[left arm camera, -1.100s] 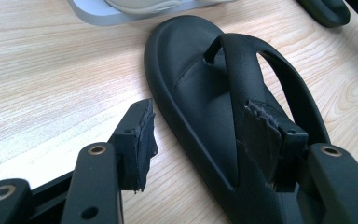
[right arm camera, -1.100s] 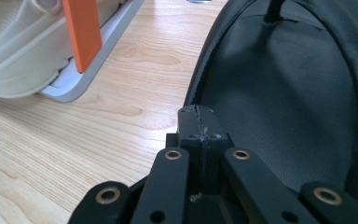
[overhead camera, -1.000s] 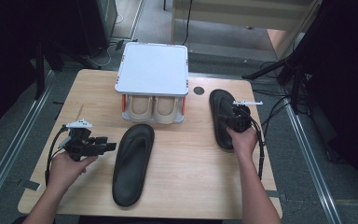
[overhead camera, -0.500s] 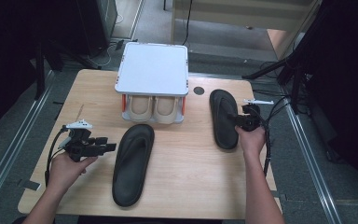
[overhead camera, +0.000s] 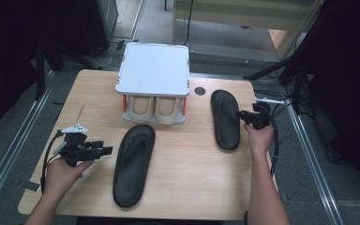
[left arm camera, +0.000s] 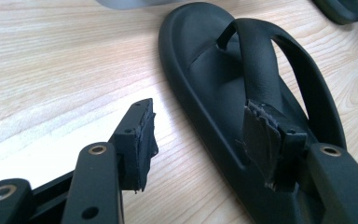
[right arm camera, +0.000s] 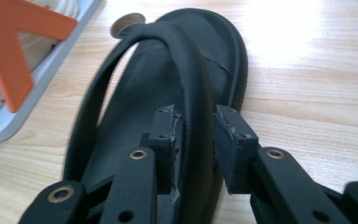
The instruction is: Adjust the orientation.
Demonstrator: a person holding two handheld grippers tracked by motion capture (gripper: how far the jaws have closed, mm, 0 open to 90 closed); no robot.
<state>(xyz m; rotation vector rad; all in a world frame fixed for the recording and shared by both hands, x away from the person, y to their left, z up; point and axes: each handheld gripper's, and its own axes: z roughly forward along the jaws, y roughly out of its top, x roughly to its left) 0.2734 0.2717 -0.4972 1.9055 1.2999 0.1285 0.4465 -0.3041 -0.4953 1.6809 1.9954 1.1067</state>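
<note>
Two black flip-flops lie on the wooden table point(overhead camera: 192, 187). The left flip-flop point(overhead camera: 133, 164) point(left arm camera: 261, 70) lies at the front middle. My left gripper point(overhead camera: 104, 149) point(left arm camera: 200, 126) hovers just left of it, open, with one jaw over the sole's rim and nothing gripped. The right flip-flop point(overhead camera: 225, 119) point(right arm camera: 168, 70) lies near the table's right side. My right gripper point(overhead camera: 241, 116) point(right arm camera: 198, 121) is at its right edge. Its jaws have just been opening; the strap still runs between them, with a gap showing beside the right pad.
A rack with a white top point(overhead camera: 153, 68) stands at the back middle, and a beige pair of shoes point(overhead camera: 154, 108) sits under it. Its orange leg point(right arm camera: 9, 60) is left of the right flip-flop. A round hole point(overhead camera: 199, 91) marks the table nearby.
My right gripper has slid to the right, from over the right flip-flop to its right edge, and its jaws have spread. The flip-flop has stayed put. The left hand has not moved.
</note>
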